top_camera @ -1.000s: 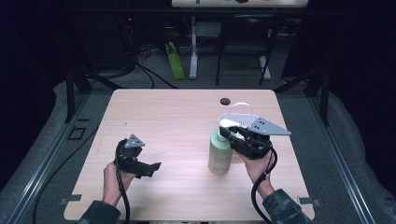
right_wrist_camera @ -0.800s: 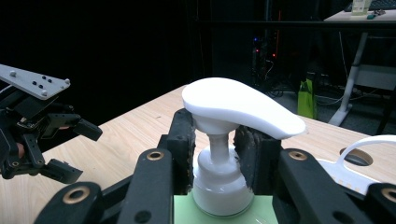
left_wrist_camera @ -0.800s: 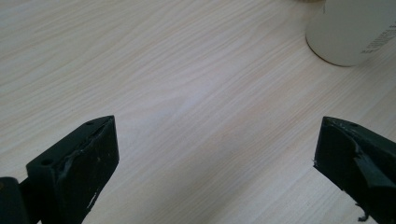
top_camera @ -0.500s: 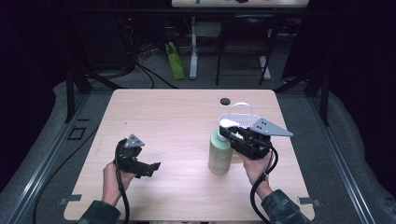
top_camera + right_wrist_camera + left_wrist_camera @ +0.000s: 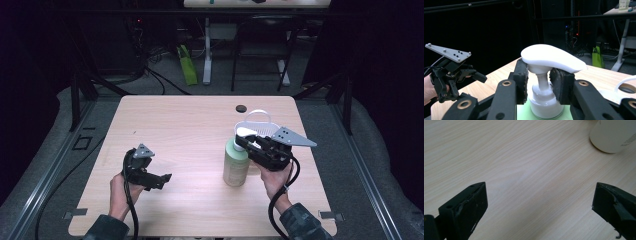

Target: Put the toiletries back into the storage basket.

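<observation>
Clamping the white pump neck of the green bottle (image 5: 236, 162), the right gripper (image 5: 248, 144) steadies it upright on the table (image 5: 190, 125); left of the bottle, the left gripper (image 5: 162, 180) hovers with jaws apart.

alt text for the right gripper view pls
The right gripper is shut on the white pump neck of a pale green pump bottle, its jaws just under the spout. Farther left, the left gripper hovers above the wooden table.
</observation>
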`<act>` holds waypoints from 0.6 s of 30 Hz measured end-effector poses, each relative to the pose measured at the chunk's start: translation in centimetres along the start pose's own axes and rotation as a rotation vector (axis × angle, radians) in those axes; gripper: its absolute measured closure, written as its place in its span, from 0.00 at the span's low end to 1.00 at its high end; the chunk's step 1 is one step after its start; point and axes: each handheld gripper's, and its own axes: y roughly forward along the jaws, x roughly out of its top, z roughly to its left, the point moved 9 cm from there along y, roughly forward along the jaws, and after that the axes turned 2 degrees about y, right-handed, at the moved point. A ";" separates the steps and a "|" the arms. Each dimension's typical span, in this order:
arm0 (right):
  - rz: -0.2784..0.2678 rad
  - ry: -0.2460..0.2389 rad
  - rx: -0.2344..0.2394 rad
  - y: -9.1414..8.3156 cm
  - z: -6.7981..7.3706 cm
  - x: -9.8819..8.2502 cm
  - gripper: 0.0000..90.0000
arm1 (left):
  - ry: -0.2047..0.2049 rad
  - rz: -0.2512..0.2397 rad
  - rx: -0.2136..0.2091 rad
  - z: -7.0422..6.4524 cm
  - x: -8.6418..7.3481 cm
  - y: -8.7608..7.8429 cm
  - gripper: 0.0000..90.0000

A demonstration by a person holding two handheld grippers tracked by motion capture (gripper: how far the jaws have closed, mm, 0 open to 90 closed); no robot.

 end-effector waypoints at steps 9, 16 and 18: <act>-0.009 -0.009 -0.001 -0.6 0.0 0.9 0.75 | -0.002 -0.001 0.000 0.0 0.0 -0.1 0.00; -0.011 -0.028 -0.001 -1.1 0.0 1.4 0.75 | 0.001 -0.002 -0.002 0.0 0.1 0.0 0.00; -0.009 -0.031 0.000 -1.2 -0.1 1.5 0.75 | 0.003 -0.004 -0.002 0.0 0.1 0.0 0.00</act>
